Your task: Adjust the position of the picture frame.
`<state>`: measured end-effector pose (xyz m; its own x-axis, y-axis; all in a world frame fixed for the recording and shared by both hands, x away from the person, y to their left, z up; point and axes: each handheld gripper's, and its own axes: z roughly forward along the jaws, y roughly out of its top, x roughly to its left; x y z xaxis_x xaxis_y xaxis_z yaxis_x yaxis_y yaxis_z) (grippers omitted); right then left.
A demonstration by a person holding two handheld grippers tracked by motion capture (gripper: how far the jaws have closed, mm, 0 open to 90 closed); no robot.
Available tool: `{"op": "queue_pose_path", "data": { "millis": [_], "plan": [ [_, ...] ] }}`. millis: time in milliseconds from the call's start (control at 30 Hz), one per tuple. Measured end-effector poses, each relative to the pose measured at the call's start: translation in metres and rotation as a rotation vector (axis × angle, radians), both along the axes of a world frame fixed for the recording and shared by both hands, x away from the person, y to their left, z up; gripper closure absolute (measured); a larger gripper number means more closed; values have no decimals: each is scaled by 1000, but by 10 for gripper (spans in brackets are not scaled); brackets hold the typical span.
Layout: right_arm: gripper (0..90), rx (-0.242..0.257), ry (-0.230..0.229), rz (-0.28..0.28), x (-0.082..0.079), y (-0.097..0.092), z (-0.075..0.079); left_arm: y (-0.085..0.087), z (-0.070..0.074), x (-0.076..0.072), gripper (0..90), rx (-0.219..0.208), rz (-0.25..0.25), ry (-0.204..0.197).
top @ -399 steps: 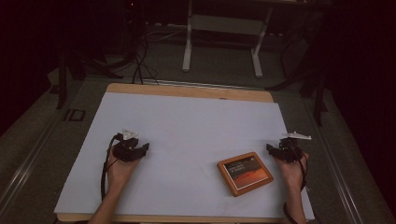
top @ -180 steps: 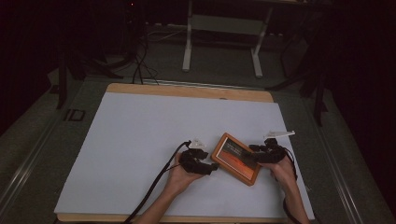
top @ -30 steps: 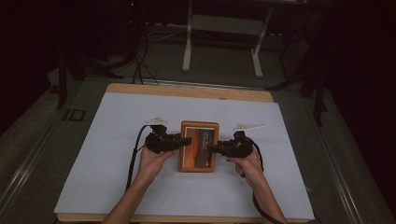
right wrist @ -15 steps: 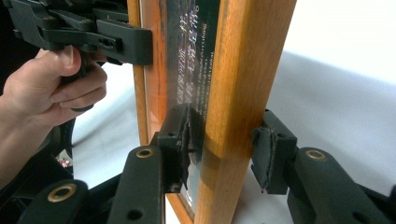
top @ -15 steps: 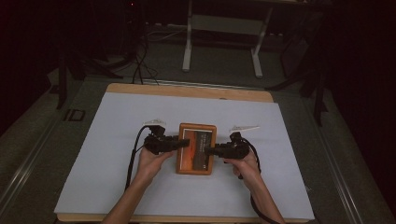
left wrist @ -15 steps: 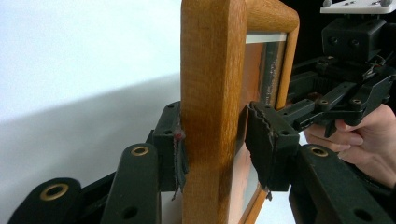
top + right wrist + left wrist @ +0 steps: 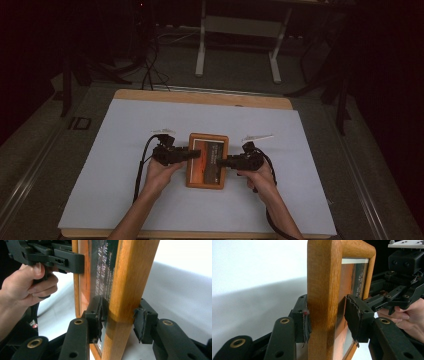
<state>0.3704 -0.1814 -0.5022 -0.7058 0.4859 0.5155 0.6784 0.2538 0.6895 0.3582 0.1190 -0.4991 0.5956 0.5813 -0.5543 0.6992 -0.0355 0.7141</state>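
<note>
High view puts the picture frame (image 7: pixel 207 160) near the middle of the white table (image 7: pixel 125 150), between my 2 tongs, each reaching over 1 long side rail. My left gripper (image 7: pixel 192 154) has just been opening: 1 pad touches the frame's back, the other stands off the glass side, so it straddles the rail without pinching. My right gripper (image 7: pixel 222 161) looks clamped on the opposite rail. The risk I see is the frame hanging from 1 grip alone; it could pivot, drop its left side and knock the glass, or slip through worn pads. Room is generous: bare sheet on all 4 sides, table edges well apart, only my forearms behind.
</note>
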Motion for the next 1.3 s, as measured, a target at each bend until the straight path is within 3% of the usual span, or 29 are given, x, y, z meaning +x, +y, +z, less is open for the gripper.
{"op": "queue_pose_path", "data": {
  "millis": [233,333,467,600,700,1067,1167,1300],
  "plan": [
    [604,12,41,-21,5,1,-4,0,-5,3,565,-17,33,47],
    [596,20,63,-37,8,2,-7,-1,-8,5,552,3,45,44],
    [565,-25,59,-78,12,7,-10,-4,-13,7,508,41,73,55],
    [567,-50,61,-107,14,9,-11,0,-23,12,504,38,87,97],
    [569,-94,67,-133,14,10,-14,1,-29,16,486,36,87,116],
    [547,-106,95,-158,13,6,-20,-2,-41,29,475,14,28,160],
    [541,-96,113,-158,13,5,-24,-3,-44,30,458,15,19,157],
    [522,-112,92,-150,13,6,-23,-8,-38,26,409,103,15,102]
  ]
}}
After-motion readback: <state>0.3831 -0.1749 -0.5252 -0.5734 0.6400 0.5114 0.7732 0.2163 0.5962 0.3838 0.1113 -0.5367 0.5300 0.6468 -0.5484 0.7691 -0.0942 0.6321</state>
